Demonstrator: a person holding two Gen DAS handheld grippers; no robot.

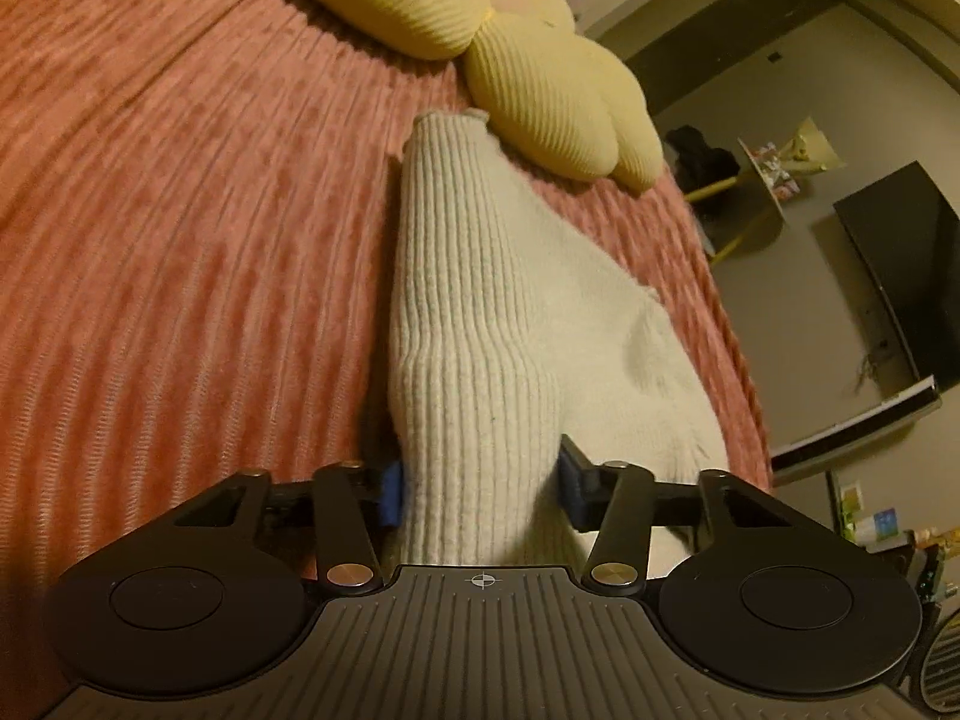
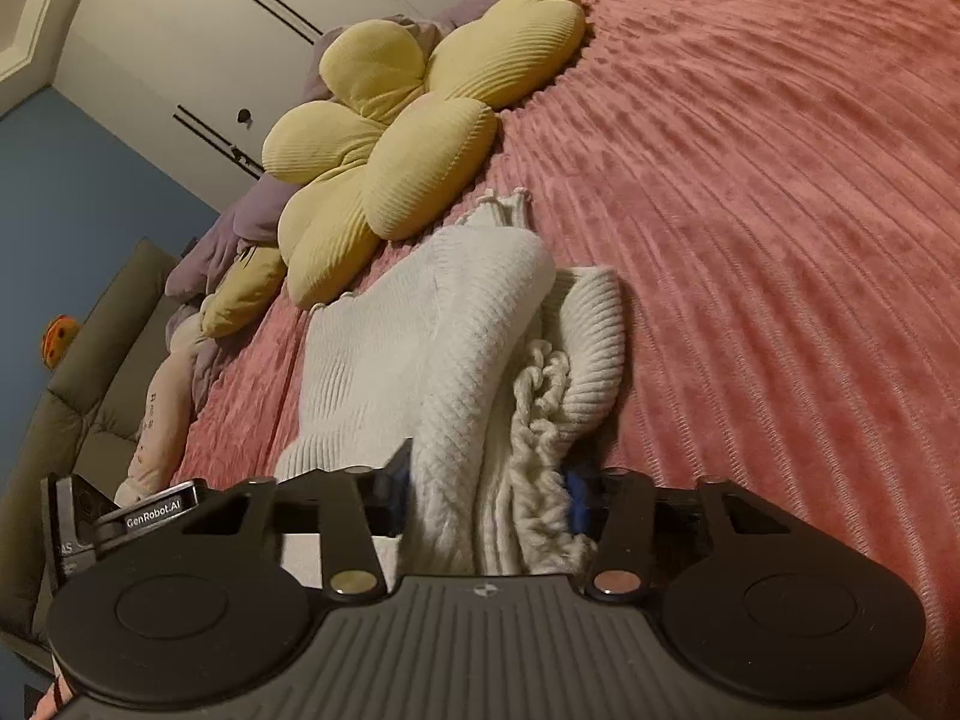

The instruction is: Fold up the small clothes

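Both tongs, left gripper [image 1: 480, 489] and right gripper [image 2: 489, 495], are pinched on the cream knit sweater [image 1: 474, 312], which is stretched lengthwise ahead of them toward the yellow flower cushion [image 2: 384, 138] at the pink bedspread [image 1: 180, 210] edge.

The cream ribbed knit sweater [image 1: 480, 312] lies on the pink ribbed plush bedspread [image 1: 180, 210], near the bed's edge, its far end touching the yellow flower-shaped corduroy cushion [image 1: 540, 90] that lies behind it by that same edge. Its near end sits bunched between the left gripper [image 1: 480, 489] and, alongside, the right gripper [image 2: 489, 498].
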